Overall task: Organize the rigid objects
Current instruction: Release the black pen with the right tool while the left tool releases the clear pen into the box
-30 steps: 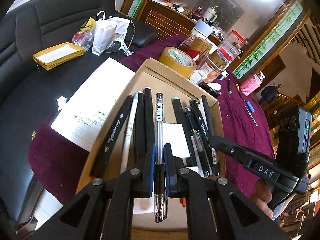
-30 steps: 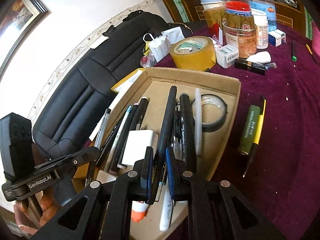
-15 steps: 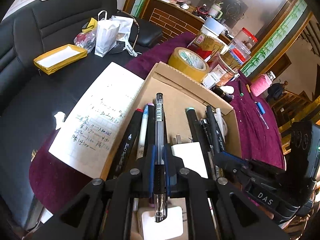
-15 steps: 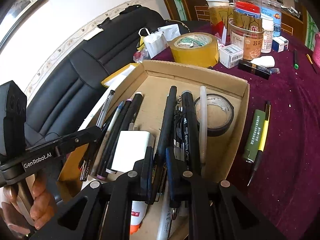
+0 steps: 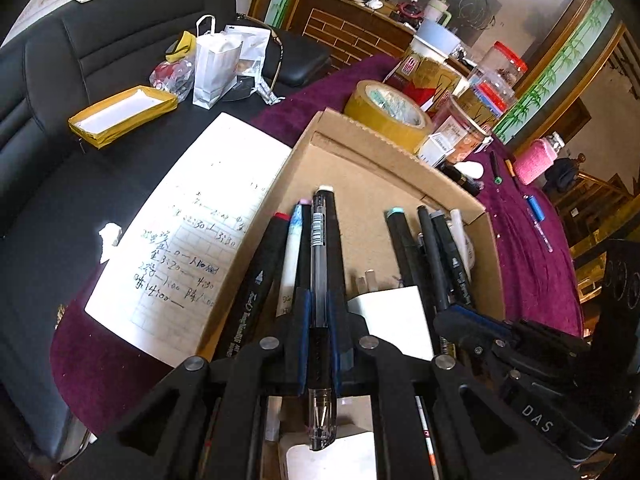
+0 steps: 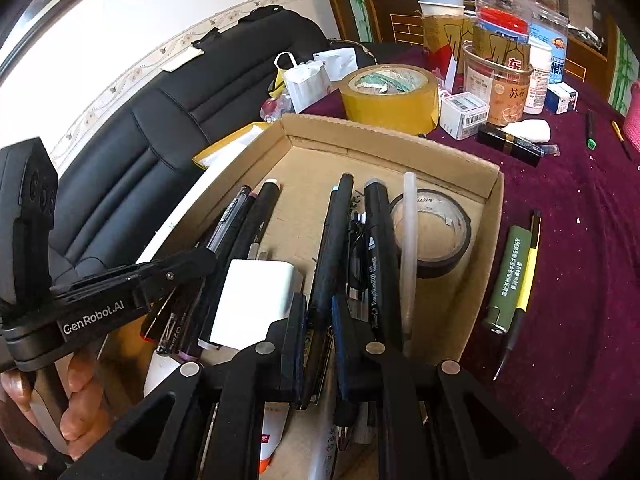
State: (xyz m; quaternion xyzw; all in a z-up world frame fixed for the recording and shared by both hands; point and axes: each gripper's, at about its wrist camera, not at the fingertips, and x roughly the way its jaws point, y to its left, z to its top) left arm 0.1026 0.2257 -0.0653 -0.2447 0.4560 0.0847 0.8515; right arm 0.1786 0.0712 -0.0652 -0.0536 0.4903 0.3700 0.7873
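A shallow cardboard box (image 5: 360,152) (image 6: 492,184) on the purple tablecloth holds several black pens and markers, a white block (image 6: 256,292) and a black tape roll (image 6: 436,236). My left gripper (image 5: 319,300) is shut on a clear black gel pen (image 5: 319,248), held over the left group of markers in the box. My right gripper (image 6: 320,308) is shut on a long black marker (image 6: 334,240) among the right group of pens. The left gripper also shows in the right wrist view (image 6: 200,260), and the right gripper in the left wrist view (image 5: 452,316).
A green-and-yellow pen pair (image 6: 514,272) lies on the cloth right of the box. A yellow tape roll (image 6: 390,92), jars (image 6: 504,80) and small cartons stand behind the box. A handwritten sheet (image 5: 188,236) lies left of the box; a black sofa (image 5: 60,80) is beyond.
Both grippers have drawn back toward the near end of the box with their pens still gripped. The left gripper's pen now sits further over the left markers.
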